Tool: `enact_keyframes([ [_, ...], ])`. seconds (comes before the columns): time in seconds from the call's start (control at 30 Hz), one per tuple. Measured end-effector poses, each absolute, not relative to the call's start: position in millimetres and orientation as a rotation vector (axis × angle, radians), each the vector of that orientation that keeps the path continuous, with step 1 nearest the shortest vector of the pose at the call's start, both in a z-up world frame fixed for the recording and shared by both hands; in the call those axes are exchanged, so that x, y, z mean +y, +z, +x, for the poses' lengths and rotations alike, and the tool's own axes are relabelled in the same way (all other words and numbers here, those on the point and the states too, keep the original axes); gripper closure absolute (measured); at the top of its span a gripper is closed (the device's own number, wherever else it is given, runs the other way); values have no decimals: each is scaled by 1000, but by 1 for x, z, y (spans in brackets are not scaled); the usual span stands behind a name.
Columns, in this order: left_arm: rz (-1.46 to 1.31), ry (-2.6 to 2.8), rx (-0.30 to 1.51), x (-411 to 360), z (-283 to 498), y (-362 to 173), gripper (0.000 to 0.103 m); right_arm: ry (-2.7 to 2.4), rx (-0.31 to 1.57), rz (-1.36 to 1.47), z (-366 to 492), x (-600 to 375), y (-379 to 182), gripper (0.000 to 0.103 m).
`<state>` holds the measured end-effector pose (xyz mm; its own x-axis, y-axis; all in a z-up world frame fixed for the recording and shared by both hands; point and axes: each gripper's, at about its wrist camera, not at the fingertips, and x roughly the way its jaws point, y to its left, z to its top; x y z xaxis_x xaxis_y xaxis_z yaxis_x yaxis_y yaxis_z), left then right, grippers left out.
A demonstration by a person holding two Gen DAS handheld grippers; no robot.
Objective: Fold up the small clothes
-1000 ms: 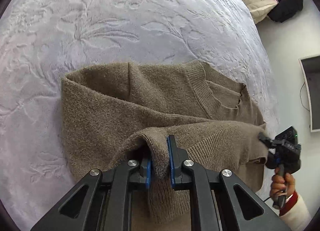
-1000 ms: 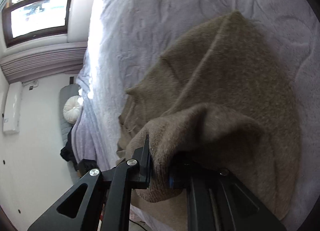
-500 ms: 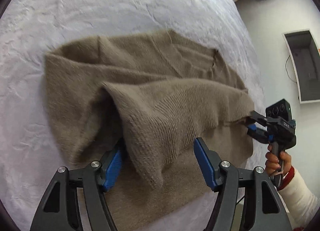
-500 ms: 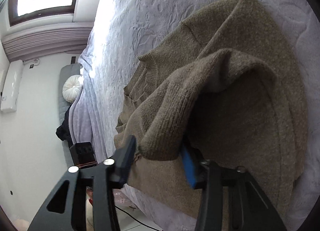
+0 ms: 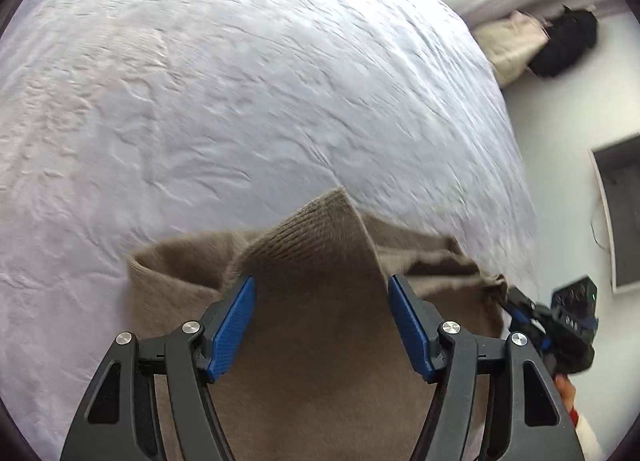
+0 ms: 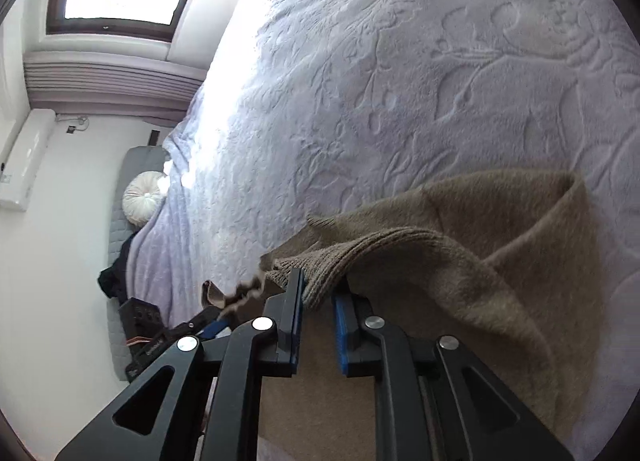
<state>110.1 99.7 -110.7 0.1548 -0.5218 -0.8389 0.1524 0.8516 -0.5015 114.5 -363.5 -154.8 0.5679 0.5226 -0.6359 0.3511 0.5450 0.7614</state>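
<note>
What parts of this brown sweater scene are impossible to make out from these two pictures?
- Sweater lower half: left wrist view, cut off by the bottom edge and hidden behind the left gripper.
- Neckline: both views, hidden under folded cloth.
- Right gripper grip: its fingers flank the ribbed edge, contact unclear.
- Bedspread pattern: left view, motion-blurred.

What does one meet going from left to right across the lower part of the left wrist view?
Lilac bedspread → brown sweater, lying between the left gripper's wide-open blue pads → right gripper at the sweater's right edge → the hand holding it.
</note>
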Motion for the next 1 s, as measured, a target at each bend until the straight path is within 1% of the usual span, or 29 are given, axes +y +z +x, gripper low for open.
enact_keyframes([
  [0.03,-333,-474,1319,104,111,-106,35,94,1023,1005,116,-366,-153,66],
  [0.1,-299,-457,1279,109,108,-96,35,36,1027,930,114,-368,-143,52],
  [0.2,-154,-477,1254,102,97,-84,35,41,1016,842,105,-364,-124,52],
  [0.27,-43,-507,1256,86,87,-84,35,85,1055,763,103,-352,-117,61],
  [0.3,1,-514,1259,76,82,-87,35,109,1093,717,105,-345,-118,64],
  [0.43,84,-479,1314,50,72,-120,35,74,1233,559,118,-323,-143,64],
  [0.47,99,-446,1326,48,71,-129,35,38,1247,542,121,-324,-151,64],
  [0.53,102,-404,1340,51,69,-140,35,-13,1220,543,123,-334,-156,67],
  [0.6,95,-390,1338,57,66,-145,35,-109,1143,540,121,-349,-149,67],
  [0.63,101,-390,1335,62,65,-145,35,-154,1107,554,118,-361,-145,64],
  [0.7,120,-392,1341,68,62,-144,35,-262,1066,591,111,-387,-138,64],
  [0.8,124,-398,1340,77,58,-135,35,-331,1047,672,93,-418,-132,64],
  [0.87,124,-403,1329,83,52,-124,35,-300,1053,700,80,-422,-126,62],
  [0.93,121,-406,1331,93,45,-117,35,-243,1077,694,64,-411,-121,54],
  [1.0,107,-416,1347,107,37,-111,35,-187,1105,686,43,-398,-119,53],
])
